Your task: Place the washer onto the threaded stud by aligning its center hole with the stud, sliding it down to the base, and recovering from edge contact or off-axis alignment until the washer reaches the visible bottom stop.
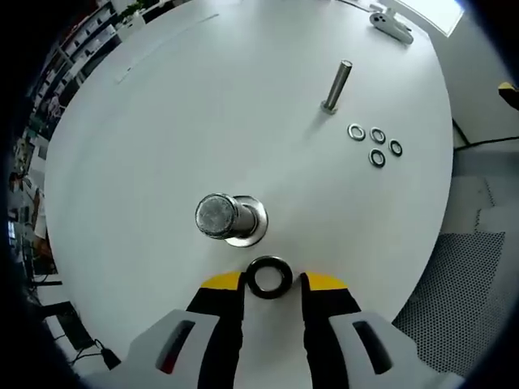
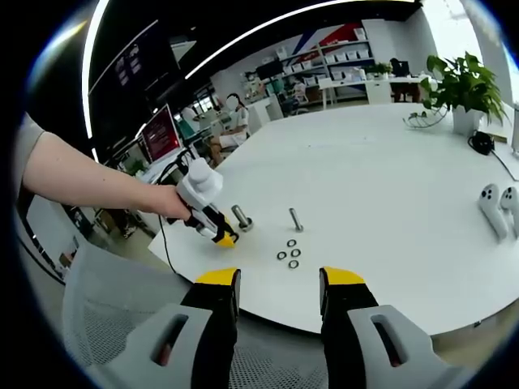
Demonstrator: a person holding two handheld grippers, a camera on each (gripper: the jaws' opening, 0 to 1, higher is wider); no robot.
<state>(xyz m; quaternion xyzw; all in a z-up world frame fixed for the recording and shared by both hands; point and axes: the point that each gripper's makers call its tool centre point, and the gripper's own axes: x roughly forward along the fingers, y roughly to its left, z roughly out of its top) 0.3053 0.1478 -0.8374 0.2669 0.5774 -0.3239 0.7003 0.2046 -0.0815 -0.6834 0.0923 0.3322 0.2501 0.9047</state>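
**A:** I'm looking down the left gripper [image 1: 272, 284] now. The washer [image 1: 268, 277] is sitting between its yellow tips, just short of the stud [image 1: 220, 216], which I'm seeing almost end-on, with its round base flange under it on the table [image 1: 162, 121]. Are you reading it as gripped?

**B:** I'm reading it as held: the jaws are pinching the washer at its two sides, the ring showing its face and its hole to the camera. It isn't over the stud yet; it's just beside the flange, on the near side.

**A:** So I'm planning to lift it above the stud's top first, then bring the hole over the axis. Since the stud is pointing nearly at the lens, I'm judging that centring the hole on that grey end face is the best cue.

**B:** Agreed. I'm keeping the ring level as I go; if one edge catches the threads, I'm backing up a little and re-centring rather than pushing.

**A:** And the right gripper [image 2: 280, 279]?

**B:** It's hanging off the table edge, jaws apart, holding nothing. From there I'm seeing the left gripper [image 2: 217, 233] in the person's hand [image 2: 172, 203] near the stud [image 2: 240, 217], with a second stud [image 2: 296, 220] and four spare washers [image 2: 288, 254] close by.

**A:** I'm leaving those alone.
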